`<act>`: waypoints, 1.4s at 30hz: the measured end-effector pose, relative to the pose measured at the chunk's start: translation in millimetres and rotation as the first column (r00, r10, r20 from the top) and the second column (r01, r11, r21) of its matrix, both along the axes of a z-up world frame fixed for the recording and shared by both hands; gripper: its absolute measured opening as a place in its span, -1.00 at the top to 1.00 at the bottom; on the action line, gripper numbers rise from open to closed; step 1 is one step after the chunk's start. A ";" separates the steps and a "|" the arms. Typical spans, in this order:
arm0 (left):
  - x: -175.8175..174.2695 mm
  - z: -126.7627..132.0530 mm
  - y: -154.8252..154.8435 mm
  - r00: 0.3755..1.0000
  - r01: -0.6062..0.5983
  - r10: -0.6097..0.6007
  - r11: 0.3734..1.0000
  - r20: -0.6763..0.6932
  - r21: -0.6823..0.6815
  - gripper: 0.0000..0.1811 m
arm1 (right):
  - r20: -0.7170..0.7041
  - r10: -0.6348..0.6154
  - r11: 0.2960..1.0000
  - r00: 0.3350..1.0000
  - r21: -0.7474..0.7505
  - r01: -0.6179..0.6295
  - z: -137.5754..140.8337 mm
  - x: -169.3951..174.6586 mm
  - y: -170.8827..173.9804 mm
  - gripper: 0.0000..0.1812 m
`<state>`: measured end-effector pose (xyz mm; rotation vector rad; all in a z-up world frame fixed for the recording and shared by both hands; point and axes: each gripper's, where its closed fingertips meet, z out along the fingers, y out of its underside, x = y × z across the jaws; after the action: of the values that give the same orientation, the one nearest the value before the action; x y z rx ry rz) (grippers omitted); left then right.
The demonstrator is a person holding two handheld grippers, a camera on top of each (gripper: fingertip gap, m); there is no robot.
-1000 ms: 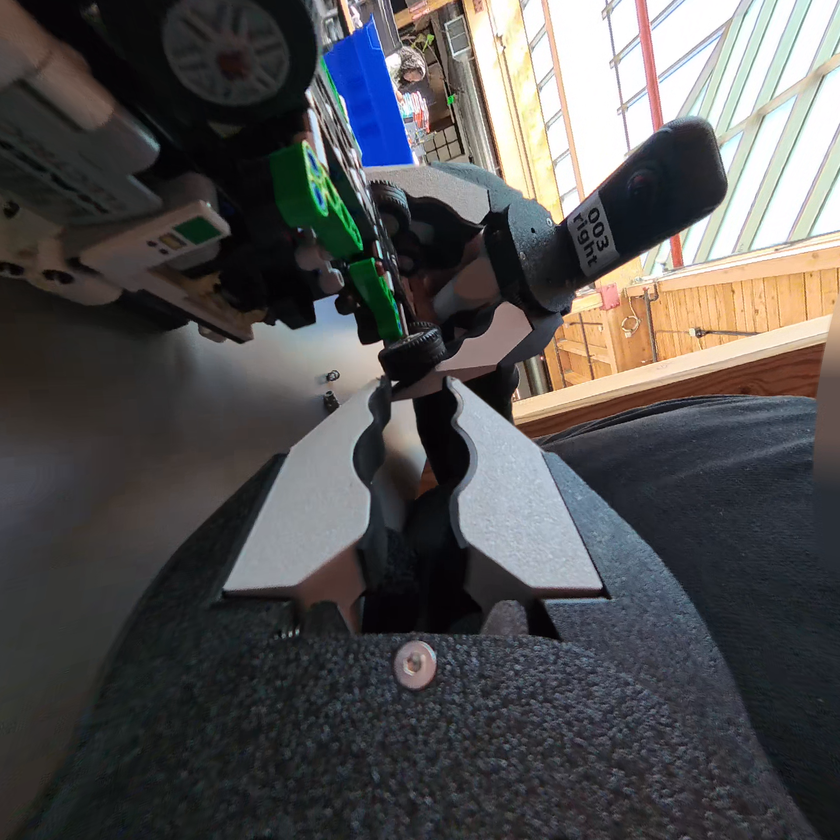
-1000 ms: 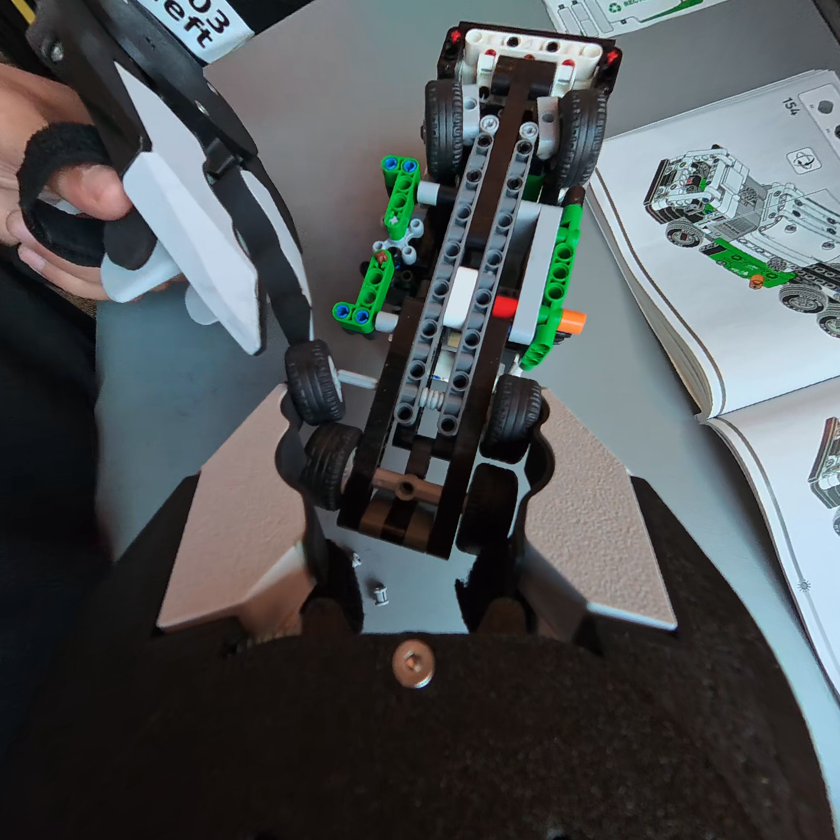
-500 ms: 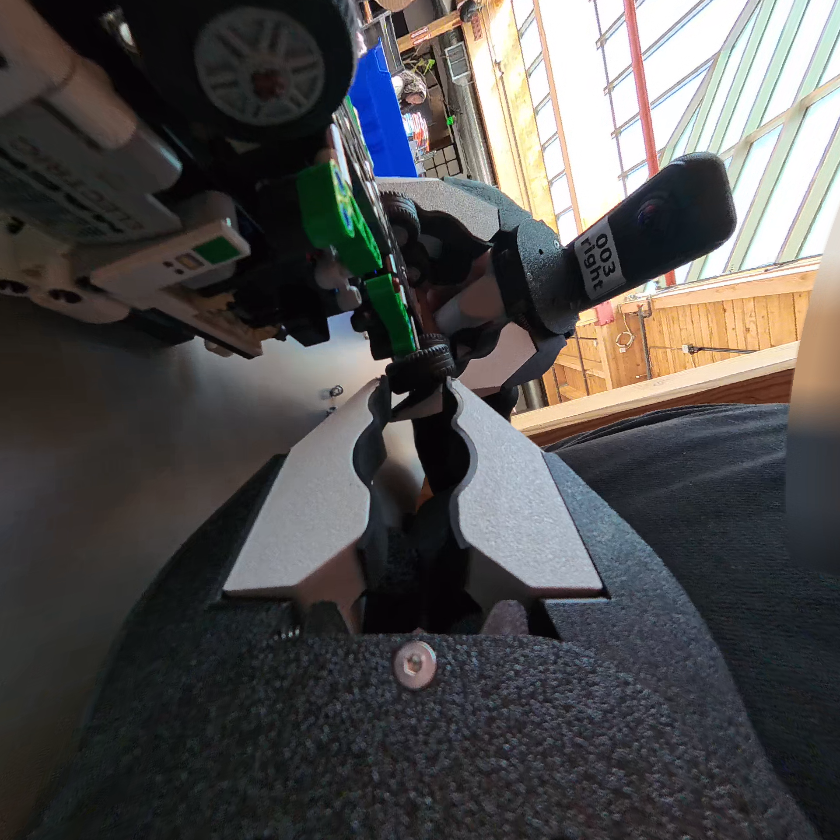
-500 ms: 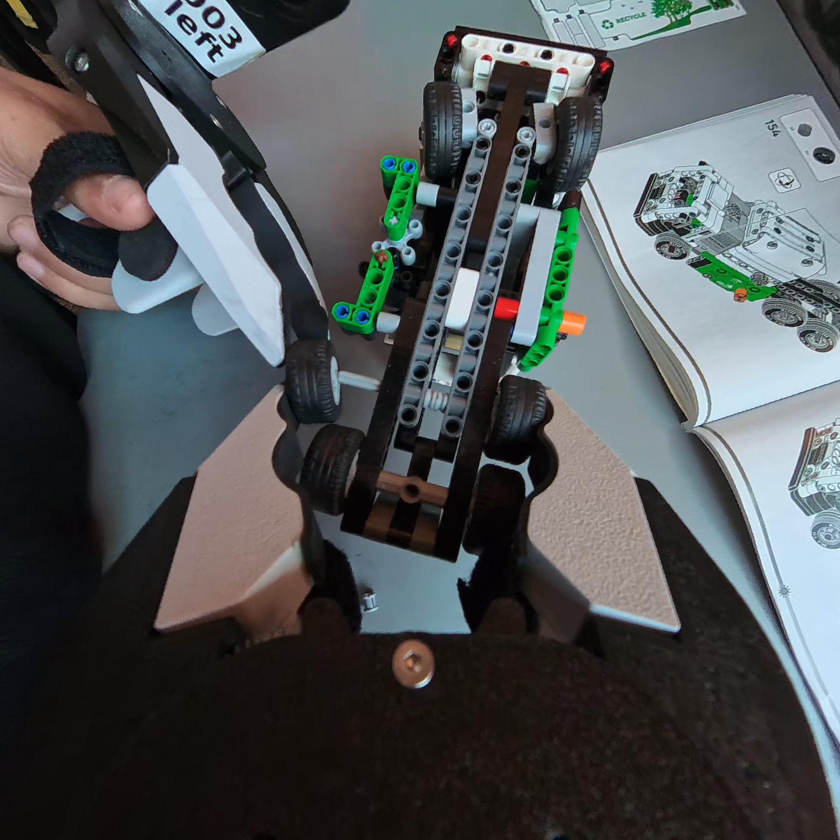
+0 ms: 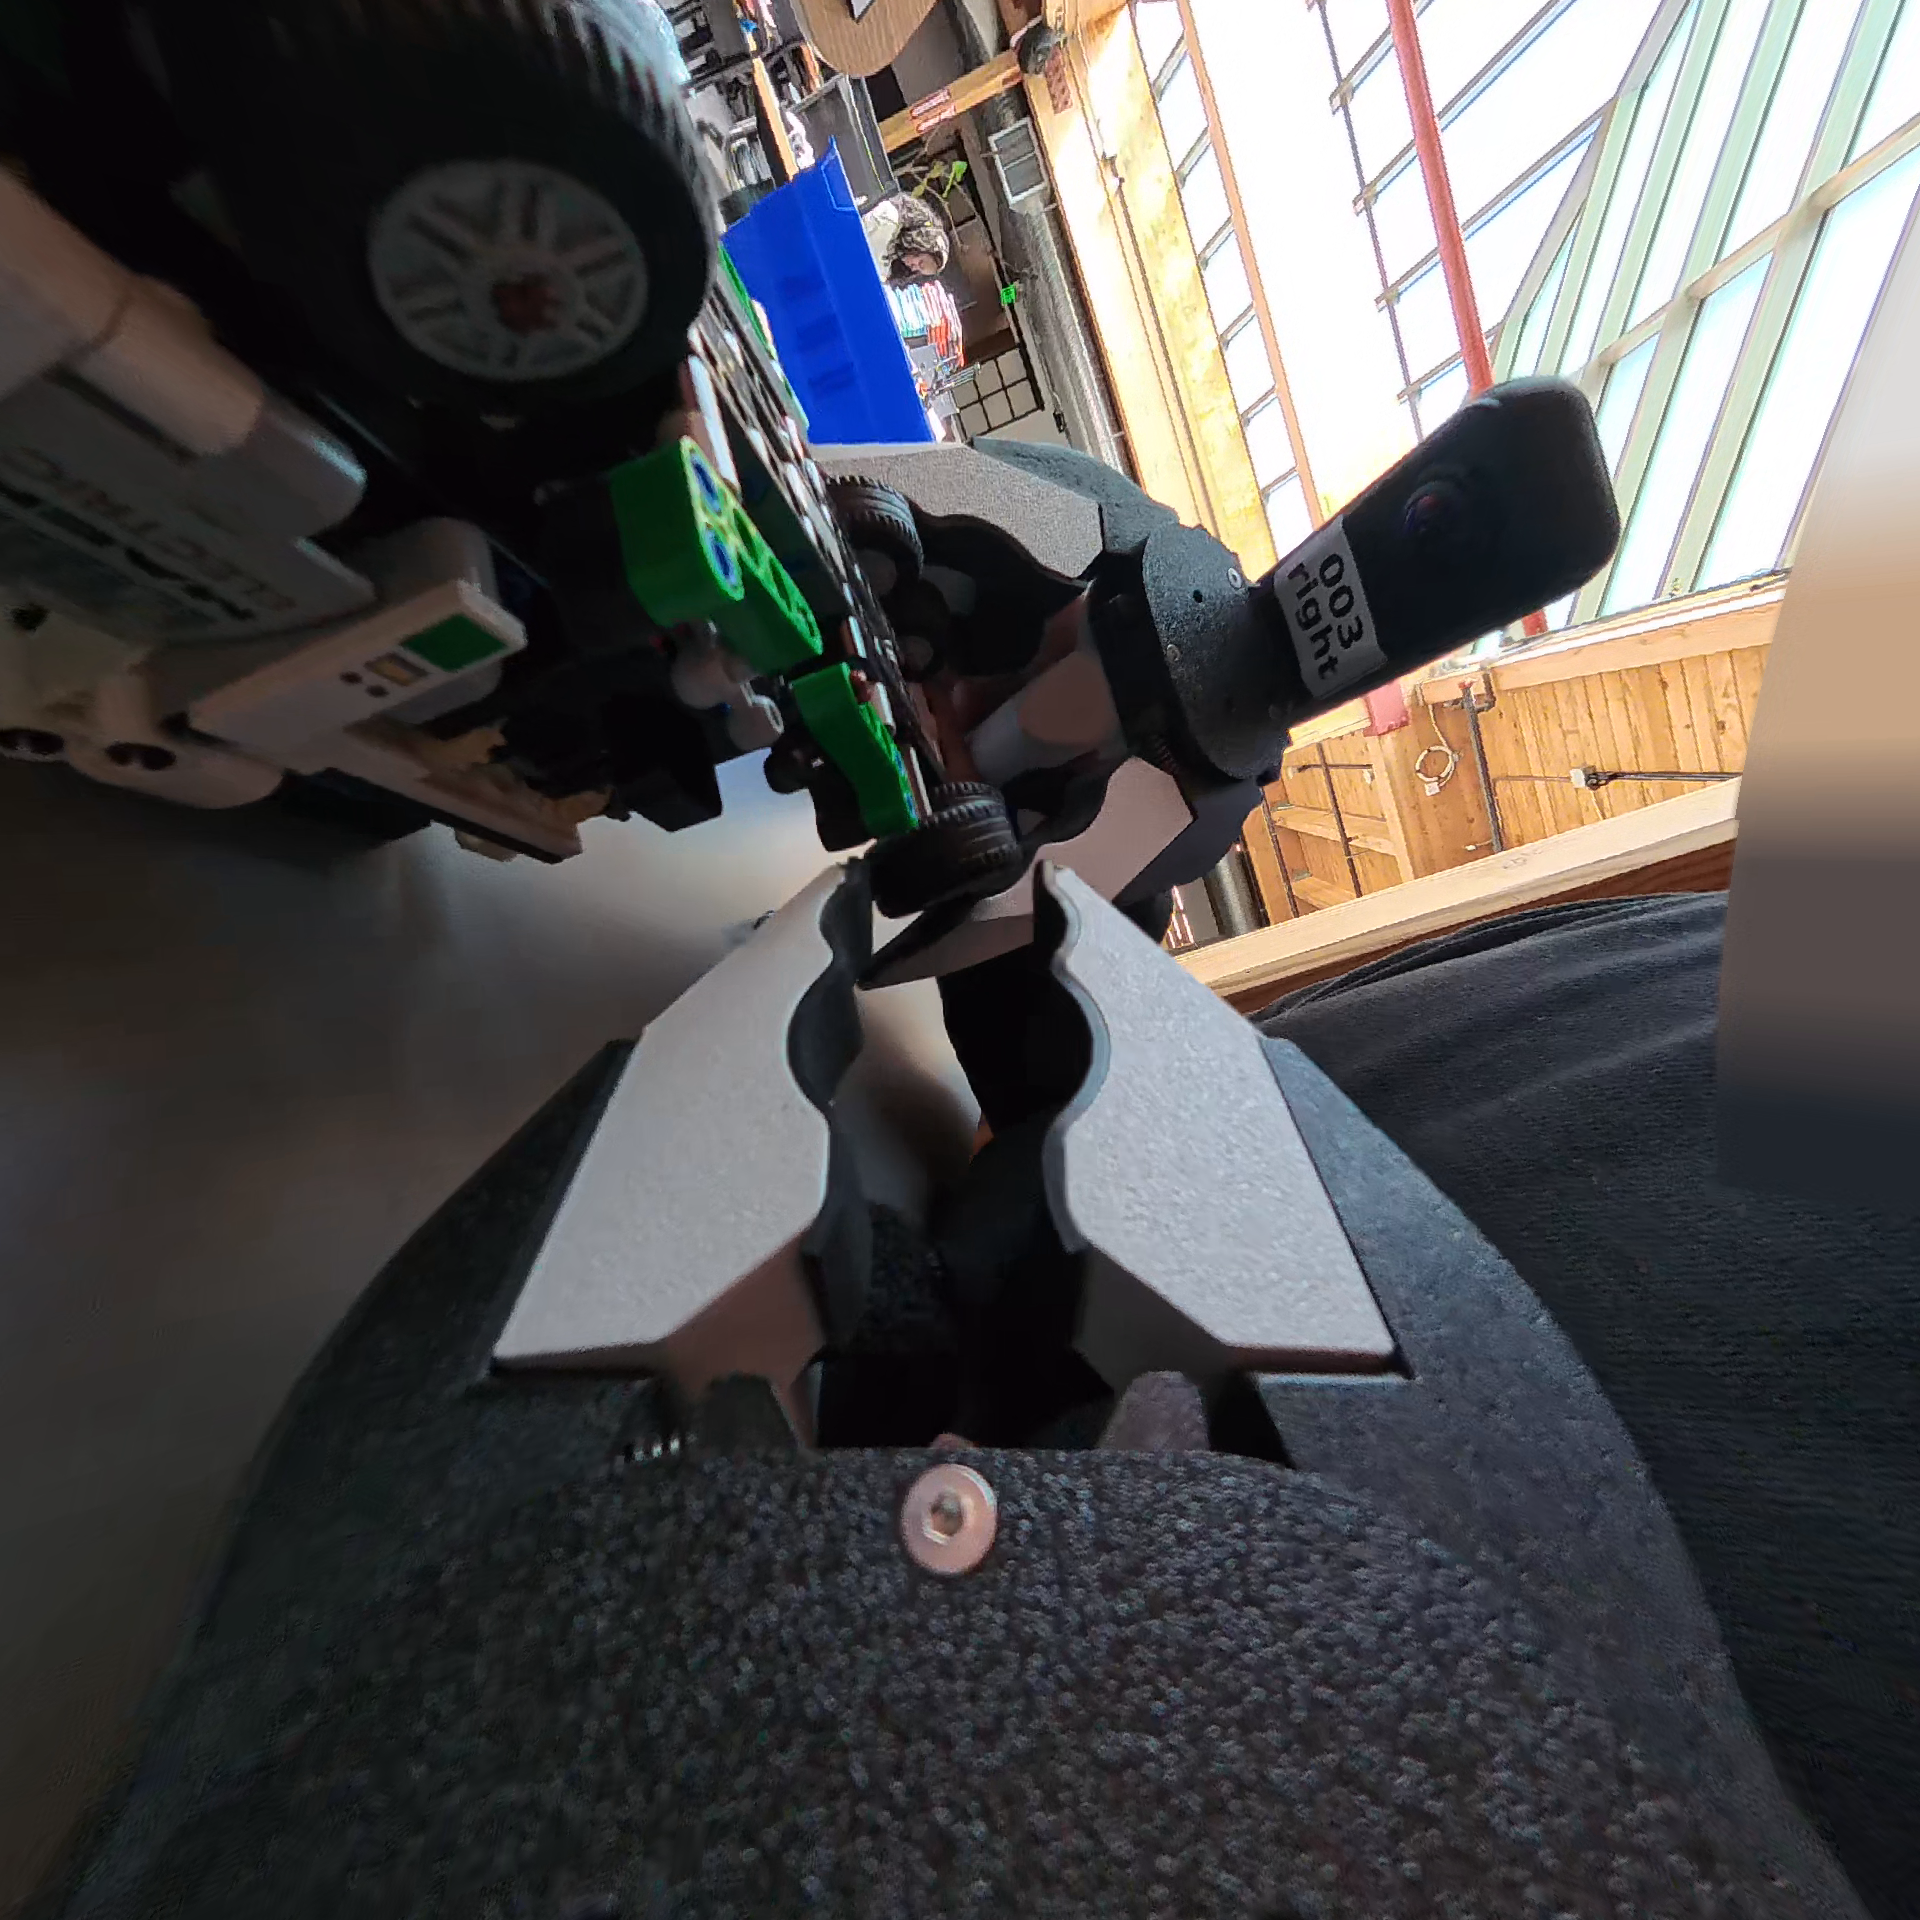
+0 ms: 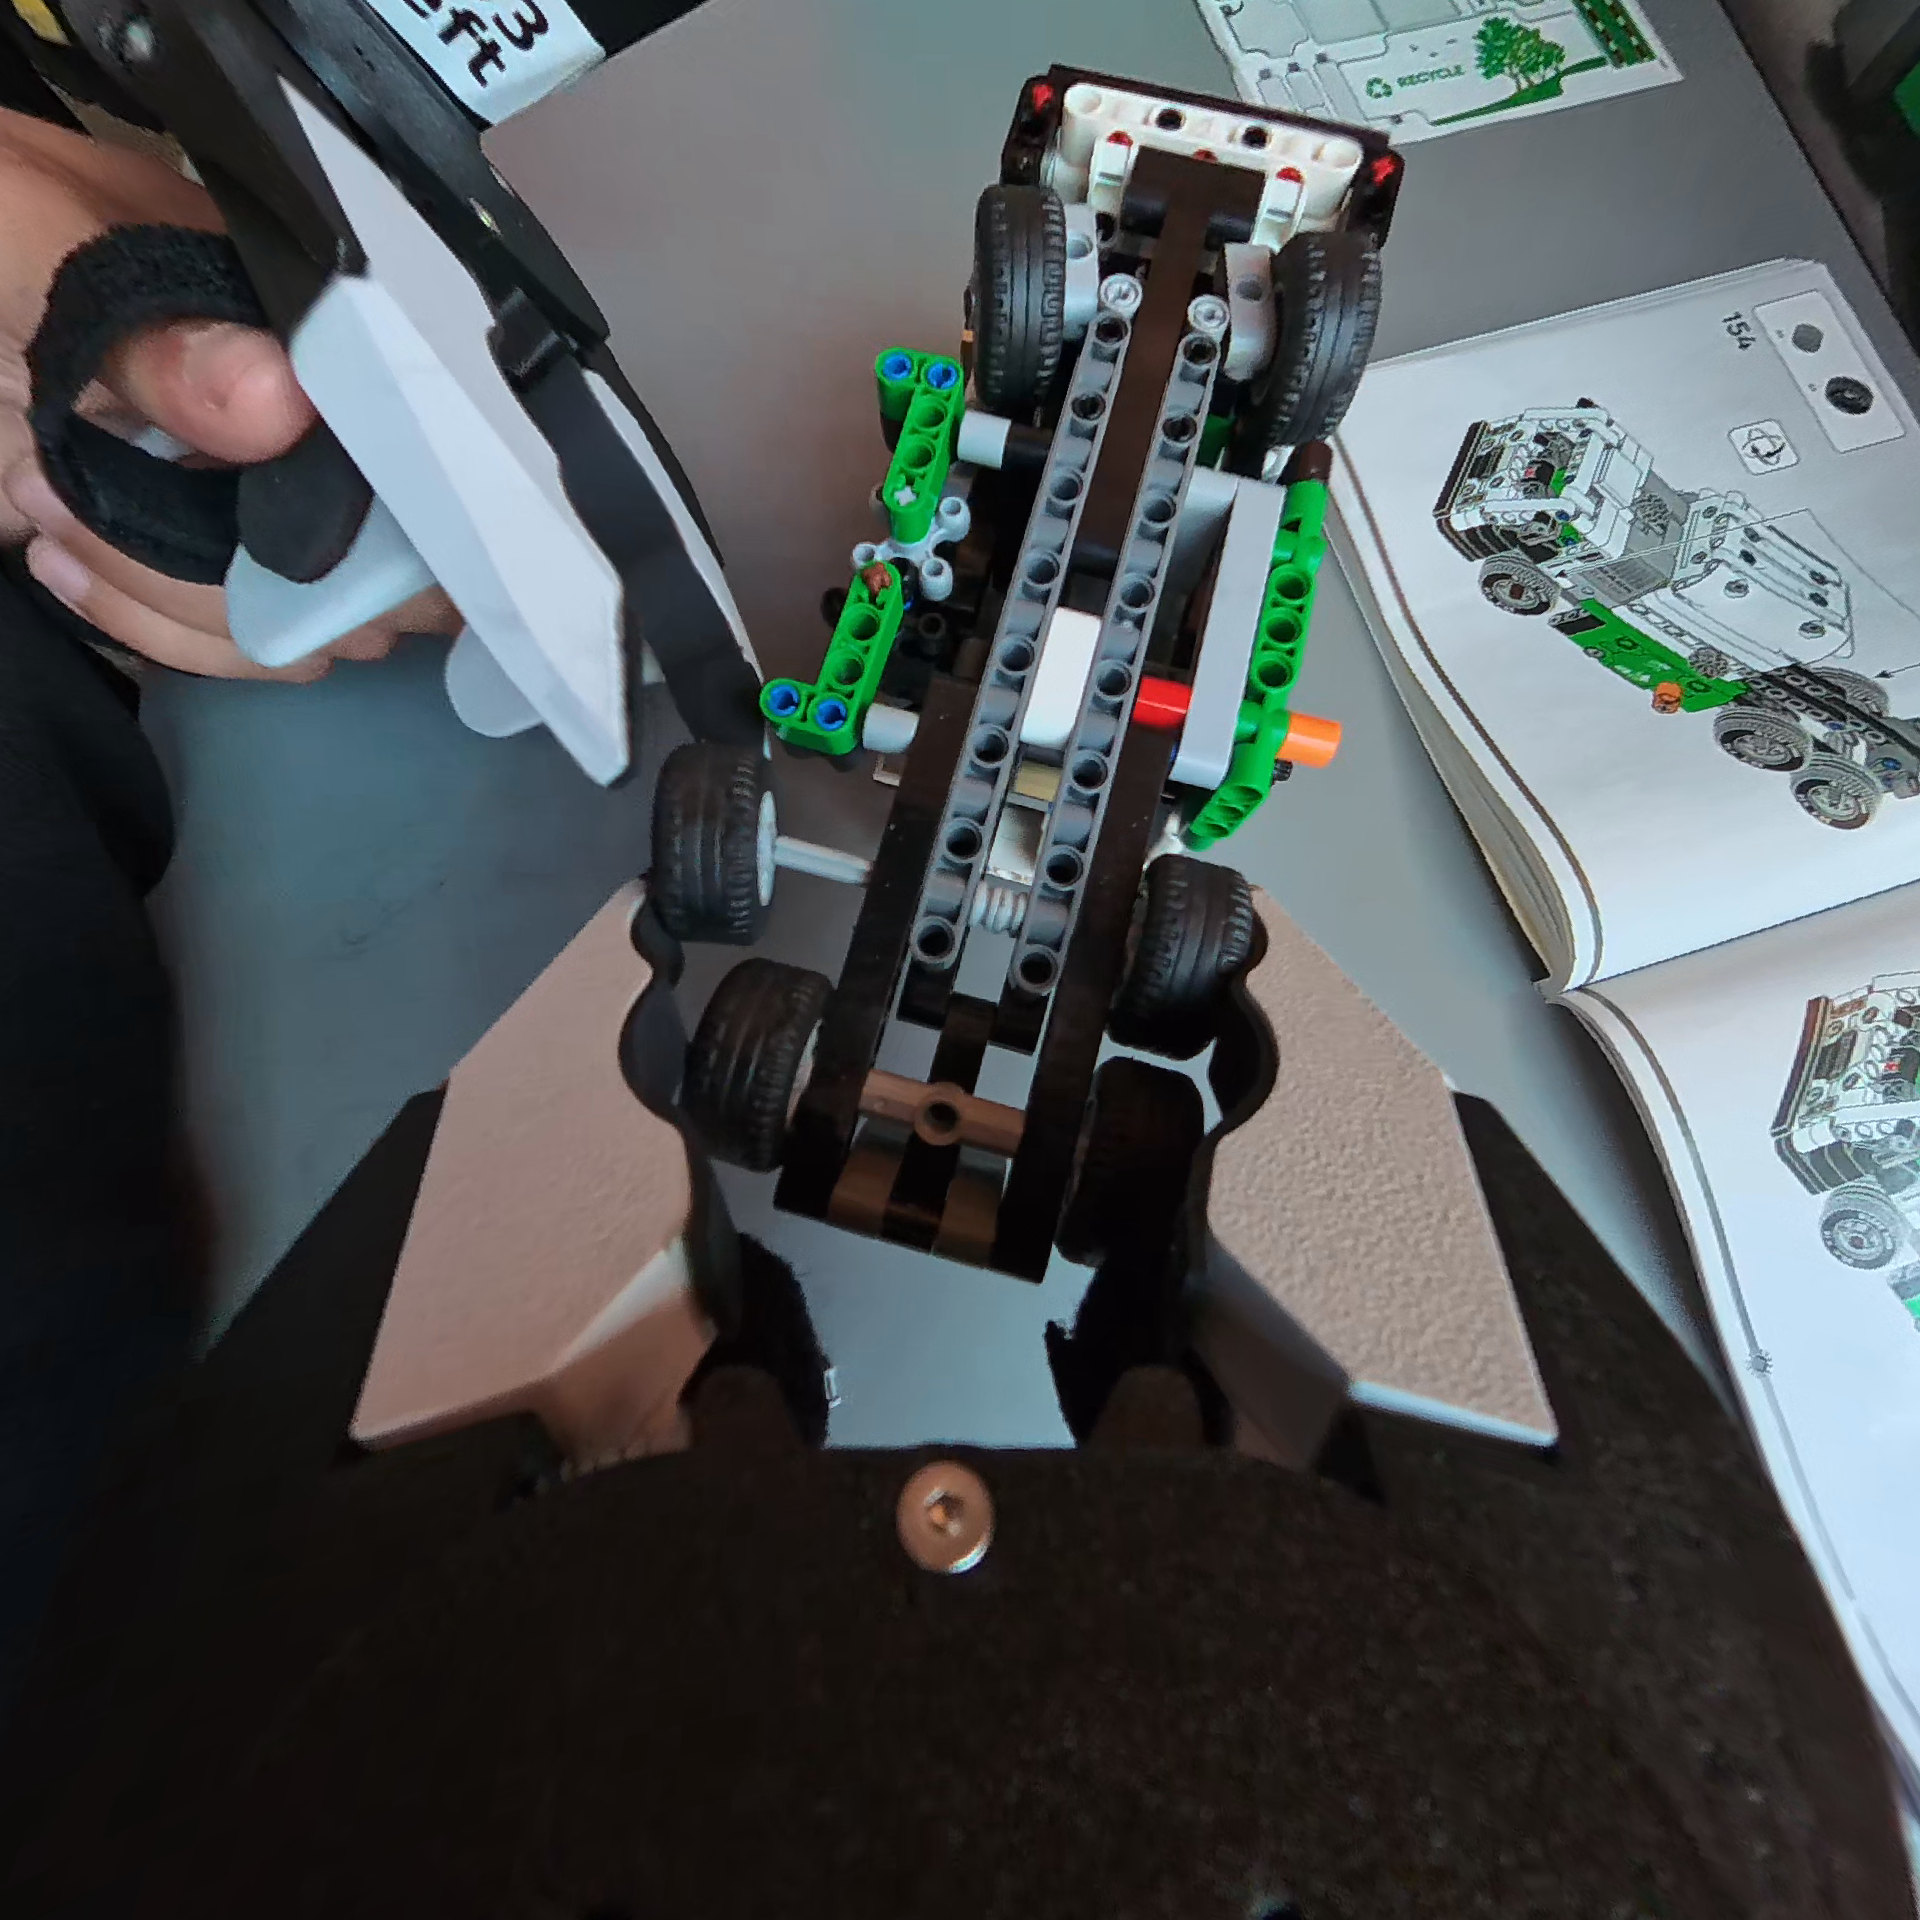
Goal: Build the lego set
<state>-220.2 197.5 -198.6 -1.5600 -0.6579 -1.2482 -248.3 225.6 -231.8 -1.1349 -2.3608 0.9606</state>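
The lego truck point(image 6: 1049, 665) is upside down, its grey and black chassis facing the right wrist camera. My right gripper point(image 6: 945, 935) is shut on its rear end, fingers against the rear wheels. A small black wheel point(image 6: 712, 842) sits at the end of a grey axle point(image 6: 821, 857) that sticks out of the truck's side. My left gripper point(image 6: 681, 743) is at that wheel. In the left wrist view the wheel point(image 5: 940, 847) lies just past my left gripper point(image 5: 945, 894), whose fingers stand a little wider than it. The truck point(image 5: 312, 644) fills that view's upper left.
An open instruction booklet point(image 6: 1662, 644) lies on the grey table point(image 6: 343, 914) right of the truck, with a printed sheet point(image 6: 1434, 73) beyond it. A hand point(image 6: 156, 416) holds the left gripper. A tiny loose part point(image 6: 831, 1387) lies under the right gripper. A blue bin point(image 5: 821, 301) stands far off.
The left gripper's fingers have spread slightly at the small wheel, which stays on the axle. The right gripper still holds the truck, now a little closer to the left gripper's camera.
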 end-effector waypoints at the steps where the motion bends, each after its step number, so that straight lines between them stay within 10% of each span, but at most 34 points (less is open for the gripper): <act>1: 0.7 -0.1 0.3 1.000 0.001 -0.001 1.000 0.001 -0.002 0.64 | -0.003 0.000 1.000 1.000 0.009 0.000 -0.5 -0.2 -0.2 -0.13; 23: 0.9 -1.1 -0.2 0.997 0.008 -0.014 0.996 -0.073 -0.085 0.69 | -0.020 0.000 1.000 1.000 0.011 0.000 -2.4 -0.9 -1.2 -0.13; 42: 3.5 0.1 1.6 0.979 0.123 -0.125 0.992 0.159 0.021 0.70 | -0.020 0.022 1.000 1.000 0.005 -0.022 -2.3 -0.3 -1.5 -0.13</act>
<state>-216.7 199.1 -198.5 -1.5215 -0.6618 -1.4798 -248.6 224.2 -234.1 -1.0950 -2.3630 0.9685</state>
